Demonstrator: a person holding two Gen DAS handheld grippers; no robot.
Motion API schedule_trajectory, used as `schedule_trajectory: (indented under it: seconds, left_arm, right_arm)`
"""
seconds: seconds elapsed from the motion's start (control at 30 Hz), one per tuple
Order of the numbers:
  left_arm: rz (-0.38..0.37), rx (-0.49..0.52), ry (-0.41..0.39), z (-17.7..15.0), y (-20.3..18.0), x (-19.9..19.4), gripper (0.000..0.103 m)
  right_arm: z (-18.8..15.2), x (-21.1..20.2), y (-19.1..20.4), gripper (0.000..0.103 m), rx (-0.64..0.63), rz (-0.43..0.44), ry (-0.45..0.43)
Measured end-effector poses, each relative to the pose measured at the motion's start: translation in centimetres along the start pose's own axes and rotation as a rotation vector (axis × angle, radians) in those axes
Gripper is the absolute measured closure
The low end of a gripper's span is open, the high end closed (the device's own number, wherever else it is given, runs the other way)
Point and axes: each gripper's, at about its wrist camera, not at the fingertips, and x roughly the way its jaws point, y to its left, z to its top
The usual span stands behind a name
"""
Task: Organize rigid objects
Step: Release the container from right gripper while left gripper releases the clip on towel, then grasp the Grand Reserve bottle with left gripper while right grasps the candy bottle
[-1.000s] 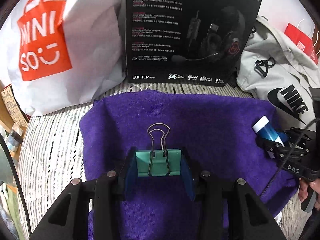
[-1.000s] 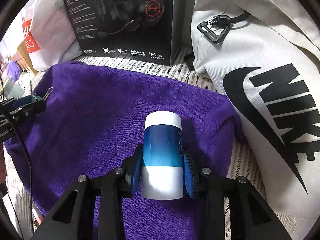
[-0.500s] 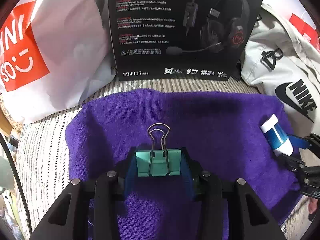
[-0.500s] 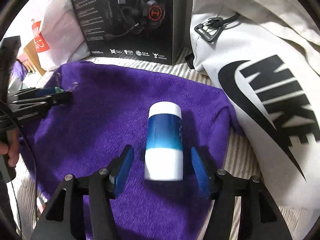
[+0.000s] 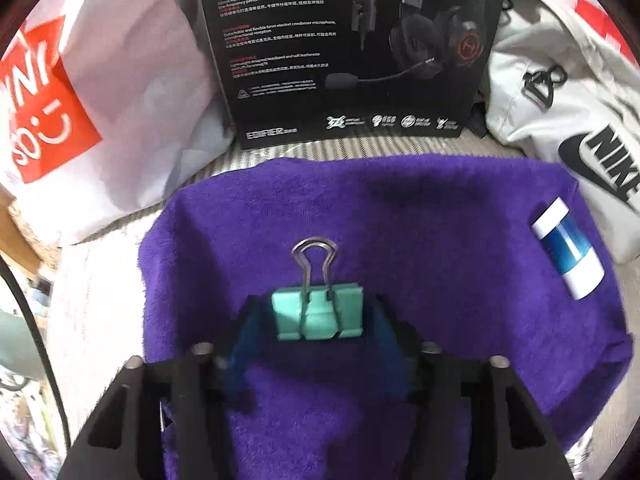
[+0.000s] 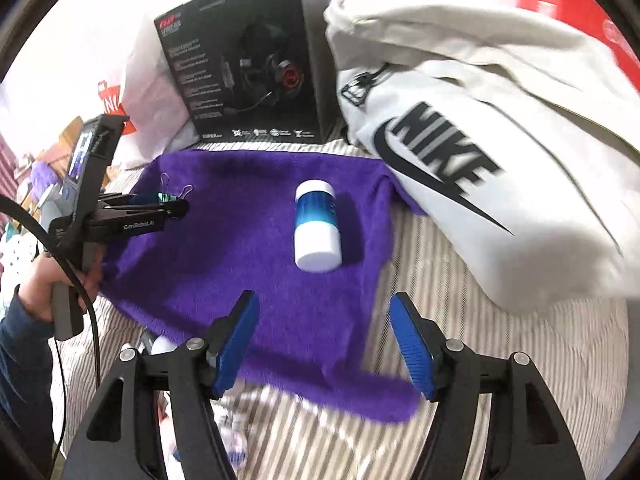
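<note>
At the far left a white shopping bag with an orange-red logo leans up behind the striped bedding. In the right wrist view a person's hand in a dark sleeve grips the handle of the left hand-held gripper, which reaches in over the left part of the purple towel.

In the left wrist view that gripper has a teal binder clip between its blue pads. The jaws are opening: there are gaps on both sides of the clip, so the pads no longer press on it. The clip lies on the towel with its wire handles pointing away from the camera.

Behind the towel, in the middle, a black headset box stands upright on the bedding.

Further right, a blue-and-white bottle lies on its side on the right part of the towel, well apart from the clip. The right hand-held gripper is nearer the camera than the bottle, over the towel's near edge. Its jaws are opening too, and nothing is between its blue pads; the bottle lies clear beyond them.

At the far right a pale grey bag with a black Nike logo slumps on the bedding just beside the towel's right edge, with something red behind it.
</note>
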Motion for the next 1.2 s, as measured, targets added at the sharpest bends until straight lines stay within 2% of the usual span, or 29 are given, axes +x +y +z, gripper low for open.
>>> schedule_trajectory:
  seconds: [0.2, 0.4, 0.5, 0.6, 0.77, 0.97, 1.2]
  left_arm:
    - [-0.038, -0.019, 0.006, -1.5, -0.2, -1.1, 0.039]
    - [-0.054, 0.001, -0.052, -4.7, -0.1, -6.7, 0.039]
    - [-0.103, 0.005, -0.083, -7.1, 0.0, -9.5, 0.036]
    - [-0.108, 0.019, -0.092, -9.8, -0.5, -11.2, 0.036]
    - [-0.135, 0.045, -0.087, -13.7, -1.2, -11.7, 0.036]
    - [-0.158, 0.085, -0.095, -17.4, -1.7, -12.5, 0.036]
    - [-0.188, 0.146, -0.078, -18.9, -3.2, -11.2, 0.036]
  right_arm:
    - [-2.6, -2.6, -0.3, 0.036, 0.043, -0.001, -0.009]
    - [-5.2, -3.8, -0.4, 0.035, 0.113, 0.016, 0.004]
    - [-6.3, -4.8, -0.4, 0.035, 0.144, 0.021, -0.008]
    - [-7.2, -5.5, -0.3, 0.034, 0.179, 0.035, -0.021]
    - [-8.6, -6.4, 0.3, 0.031, 0.173, -0.026, -0.016]
    - [-10.3, -8.5, 1.1, 0.031, 0.188, -0.044, -0.058]
    - [-12.6, -8.7, 2.3, 0.030, 0.189, -0.039, -0.042]
